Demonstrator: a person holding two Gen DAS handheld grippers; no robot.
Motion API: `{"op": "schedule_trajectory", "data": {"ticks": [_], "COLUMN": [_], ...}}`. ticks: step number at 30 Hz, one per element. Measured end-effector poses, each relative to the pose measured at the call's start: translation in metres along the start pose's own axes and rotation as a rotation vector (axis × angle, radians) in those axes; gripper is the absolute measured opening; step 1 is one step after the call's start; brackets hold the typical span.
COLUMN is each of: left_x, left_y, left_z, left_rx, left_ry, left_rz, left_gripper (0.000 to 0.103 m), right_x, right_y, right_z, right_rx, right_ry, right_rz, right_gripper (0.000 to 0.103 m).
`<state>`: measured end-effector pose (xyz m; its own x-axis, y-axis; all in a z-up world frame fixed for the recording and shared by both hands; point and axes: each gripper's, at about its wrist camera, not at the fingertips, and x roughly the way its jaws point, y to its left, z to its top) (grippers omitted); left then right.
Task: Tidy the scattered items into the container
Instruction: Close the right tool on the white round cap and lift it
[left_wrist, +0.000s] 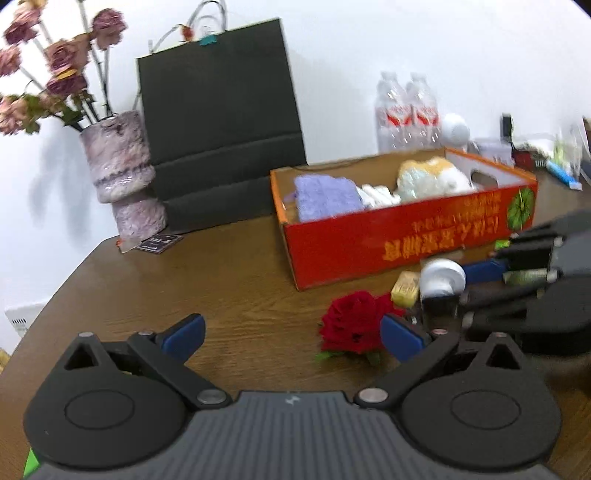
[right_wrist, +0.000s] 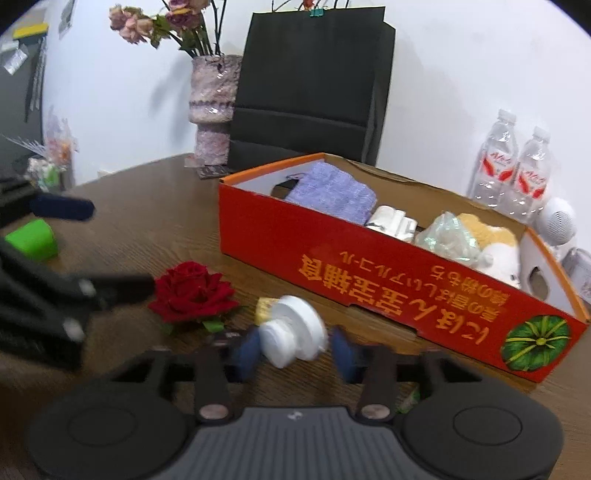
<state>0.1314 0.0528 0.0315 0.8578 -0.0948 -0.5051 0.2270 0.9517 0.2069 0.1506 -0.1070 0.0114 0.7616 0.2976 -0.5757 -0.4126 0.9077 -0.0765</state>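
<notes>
A red cardboard box (left_wrist: 399, 242) (right_wrist: 332, 251) stands on the wooden table and holds a purple cloth (left_wrist: 327, 197), white items and a plush toy (right_wrist: 491, 243). My right gripper (right_wrist: 295, 349) is shut on a white round object (right_wrist: 291, 334), also in the left wrist view (left_wrist: 441, 277), just in front of the box. A red rose (left_wrist: 352, 325) (right_wrist: 194, 293) and a small yellow packet (left_wrist: 405, 290) lie on the table beside it. My left gripper (left_wrist: 291, 338) is open and empty, with its right finger next to the rose.
A black paper bag (left_wrist: 221, 122) and a vase of dried flowers (left_wrist: 118, 162) stand behind the box. Two water bottles (right_wrist: 513, 170) and a white speaker (right_wrist: 556, 221) stand at the right. A green cup (right_wrist: 33, 240) sits at the left.
</notes>
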Motion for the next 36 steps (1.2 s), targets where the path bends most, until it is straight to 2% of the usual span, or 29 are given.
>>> {"op": "schedule_trajectory", "data": {"ticks": [3,7,10,12,13,14,16,18,20,21,23,25,26,27,28,29,30,33,36], "left_x": [0.004,0.007,0.005,0.004,0.004,0.004,0.002,-0.001,-0.002,-0.001,0.001,0.002,0.001,0.0,-0.001,-0.001,0.0,0.002,0.002], "left_y": [-0.008,-0.013,-0.014,-0.017,-0.018,-0.019,-0.022,-0.024,-0.025,-0.025,-0.025,-0.024,-0.023,-0.022,-0.022,-0.021,-0.021,-0.023,-0.024], "left_z": [-0.004,-0.009,-0.01,-0.01,-0.01,-0.01,-0.009,-0.008,-0.008,-0.008,-0.009,-0.009,-0.009,-0.009,-0.008,-0.008,-0.008,-0.009,-0.01], "left_rx": [0.032,0.045,0.047,0.049,0.051,0.051,0.046,0.042,0.042,0.043,0.045,0.042,0.037,0.033,0.028,0.025,0.024,0.03,0.034], "left_ry": [0.017,0.025,0.011,0.0,-0.002,-0.002,-0.01,-0.024,-0.028,-0.024,-0.016,-0.012,-0.015,-0.019,-0.021,-0.019,-0.014,0.0,0.0], "left_rz": [0.014,0.02,-0.004,-0.022,-0.026,-0.027,-0.03,-0.029,-0.026,-0.024,-0.02,-0.023,-0.025,-0.026,-0.029,-0.03,-0.028,-0.02,-0.022], "left_gripper": [0.103,0.103,0.103,0.103,0.103,0.103,0.103,0.103,0.103,0.103,0.103,0.103,0.103,0.103,0.103,0.103,0.103,0.103,0.103], "right_x": [-0.002,-0.016,-0.029,-0.04,-0.047,-0.055,-0.069,-0.077,-0.077,-0.075,-0.066,-0.067,-0.073,-0.081,-0.088,-0.093,-0.096,-0.089,-0.075], "right_y": [-0.008,-0.017,-0.02,-0.024,-0.027,-0.031,-0.039,-0.046,-0.05,-0.054,-0.071,-0.082,-0.081,-0.078,-0.072,-0.065,-0.057,-0.038,-0.031], "right_z": [-0.002,-0.011,-0.019,-0.026,-0.03,-0.034,-0.037,-0.037,-0.035,-0.035,-0.037,-0.04,-0.04,-0.039,-0.039,-0.04,-0.043,-0.046,-0.047], "right_rx": [0.052,0.079,0.071,0.074,0.084,0.098,0.135,0.162,0.159,0.173,0.271,0.338,0.328,0.298,0.253,0.215,0.175,0.118,0.132], "right_ry": [0.001,0.004,0.034,0.055,0.043,0.02,-0.027,-0.066,-0.074,-0.056,-0.004,0.008,-0.01,-0.032,-0.051,-0.064,-0.074,-0.023,0.041], "right_rz": [0.025,0.004,-0.021,-0.023,-0.007,0.016,0.031,0.031,-0.043,-0.062,-0.028,0.003,0.025,0.057,0.094,0.11,0.115,0.128,0.131], "right_gripper": [0.019,0.019,0.02,0.037,0.056,0.07,0.07,0.065,0.036,0.03,0.017,0.02,0.024,0.034,0.062,0.083,0.085,0.078,0.062]}}
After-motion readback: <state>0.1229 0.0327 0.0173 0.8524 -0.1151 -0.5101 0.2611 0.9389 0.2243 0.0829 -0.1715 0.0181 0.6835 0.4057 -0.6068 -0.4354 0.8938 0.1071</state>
